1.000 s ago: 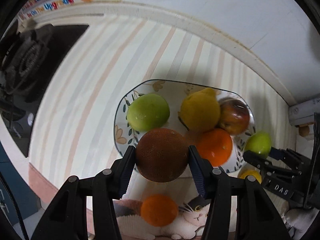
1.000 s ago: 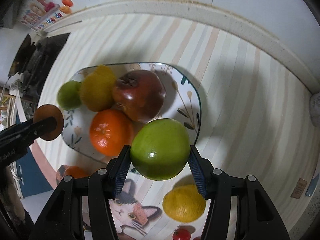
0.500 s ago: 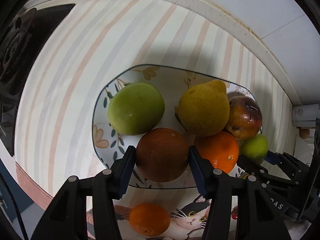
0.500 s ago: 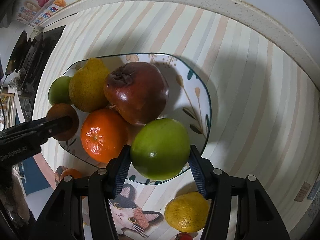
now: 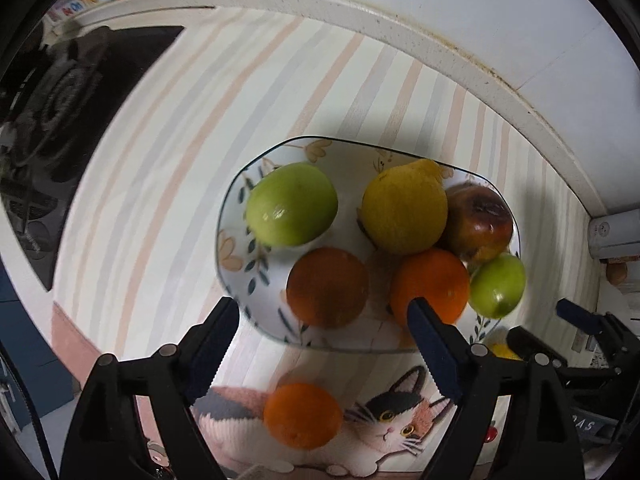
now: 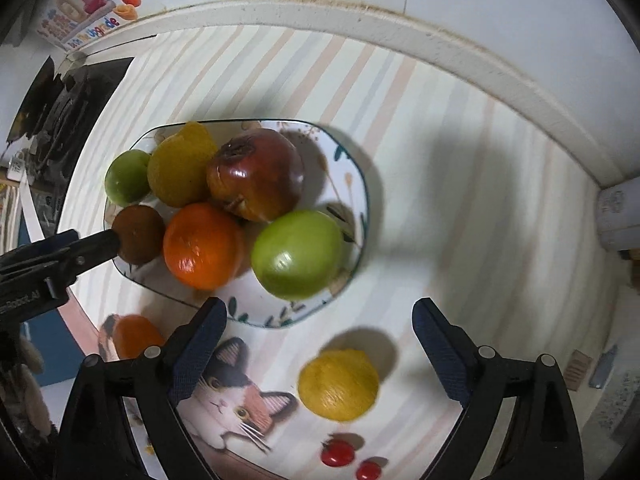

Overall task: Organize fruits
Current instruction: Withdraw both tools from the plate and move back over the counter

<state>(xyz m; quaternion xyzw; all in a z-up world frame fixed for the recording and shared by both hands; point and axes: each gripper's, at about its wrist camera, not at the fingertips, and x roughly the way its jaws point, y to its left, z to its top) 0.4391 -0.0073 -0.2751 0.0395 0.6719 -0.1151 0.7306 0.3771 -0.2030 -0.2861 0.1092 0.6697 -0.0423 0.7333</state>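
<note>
Fruits crowd the floral plate; both my fingers spread empty (green apple at rim could roll off).

floral plate, pastel-striped tablecloth

My left wrist view looks steeply down along its spread fingers at the plate from its near-left edge, close in, facing the wall. My right wrist view looks down at the same plate from its near-right side, equally close. Both share the plate, the cat-print mat and each other's gripper at the frame edge.
</note>
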